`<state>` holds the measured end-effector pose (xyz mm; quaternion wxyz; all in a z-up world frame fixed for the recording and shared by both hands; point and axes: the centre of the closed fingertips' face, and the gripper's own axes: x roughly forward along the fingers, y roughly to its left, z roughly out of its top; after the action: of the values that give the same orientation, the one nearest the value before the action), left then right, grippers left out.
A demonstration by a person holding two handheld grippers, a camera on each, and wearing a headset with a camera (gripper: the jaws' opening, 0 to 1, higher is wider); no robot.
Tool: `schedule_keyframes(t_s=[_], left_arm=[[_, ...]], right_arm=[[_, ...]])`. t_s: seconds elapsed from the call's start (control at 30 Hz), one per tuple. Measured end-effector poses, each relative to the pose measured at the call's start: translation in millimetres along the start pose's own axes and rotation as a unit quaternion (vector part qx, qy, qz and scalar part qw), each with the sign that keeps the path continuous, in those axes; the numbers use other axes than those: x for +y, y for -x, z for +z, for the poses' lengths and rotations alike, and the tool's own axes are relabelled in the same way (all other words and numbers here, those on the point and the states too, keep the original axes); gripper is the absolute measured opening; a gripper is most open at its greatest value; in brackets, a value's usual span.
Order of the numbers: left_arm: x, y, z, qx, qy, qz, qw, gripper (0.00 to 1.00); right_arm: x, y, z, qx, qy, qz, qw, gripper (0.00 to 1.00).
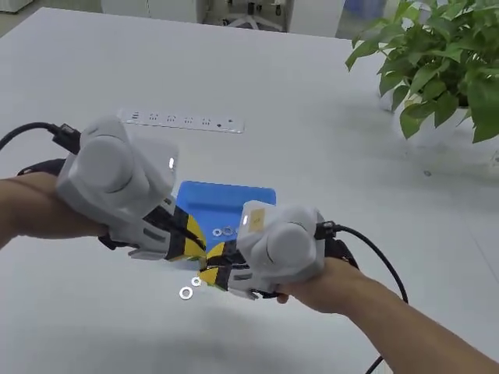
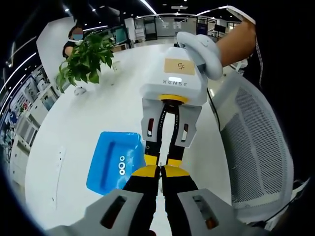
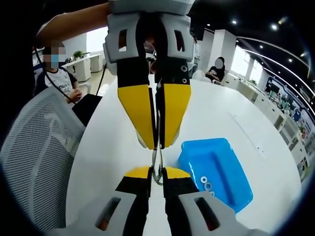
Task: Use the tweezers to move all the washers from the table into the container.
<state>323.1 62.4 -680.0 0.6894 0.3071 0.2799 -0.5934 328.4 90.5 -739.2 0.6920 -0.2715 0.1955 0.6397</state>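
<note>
Right gripper (image 3: 157, 175) and left gripper (image 2: 160, 172) both clamp tweezers (image 3: 156, 160) | washers (image 1: 185, 293) close beside

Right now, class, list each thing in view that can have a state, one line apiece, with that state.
left gripper: fingers shut on the tweezers
right gripper: fingers shut on the tweezers
tweezers: gripped by both grippers
blue container: open-topped, partly filled
placed washers: three, flat on the container floor
loose washers: two in sight, on the table, not yet moved
power strip: no plug seen in it
</note>
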Motion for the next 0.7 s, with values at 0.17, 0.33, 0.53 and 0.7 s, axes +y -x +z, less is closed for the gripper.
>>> schedule_keyframes(t_s=[0.17,0.33,0.53,0.7], left_arm=[[6.6,3.8,3.7,0.000,-0.006,0.005,1.0000,0.06],[13.0,6.5,7.0,-0.002,-0.010,0.008,0.9999,0.06],[23.2,8.8,10.7,-0.001,-0.018,0.013,0.9998,0.06],[32.0,10.1,13.3,-0.002,-0.023,0.015,0.9996,0.06]], right_arm=[[-7.9,2.7,4.4,-0.003,0.004,-0.006,1.0000,0.11],[-15.4,5.3,8.0,-0.003,0.009,-0.010,0.9999,0.11],[-25.9,7.1,11.2,-0.005,0.011,-0.017,0.9998,0.11],[-36.1,9.0,12.7,-0.004,0.015,-0.022,0.9996,0.11]])
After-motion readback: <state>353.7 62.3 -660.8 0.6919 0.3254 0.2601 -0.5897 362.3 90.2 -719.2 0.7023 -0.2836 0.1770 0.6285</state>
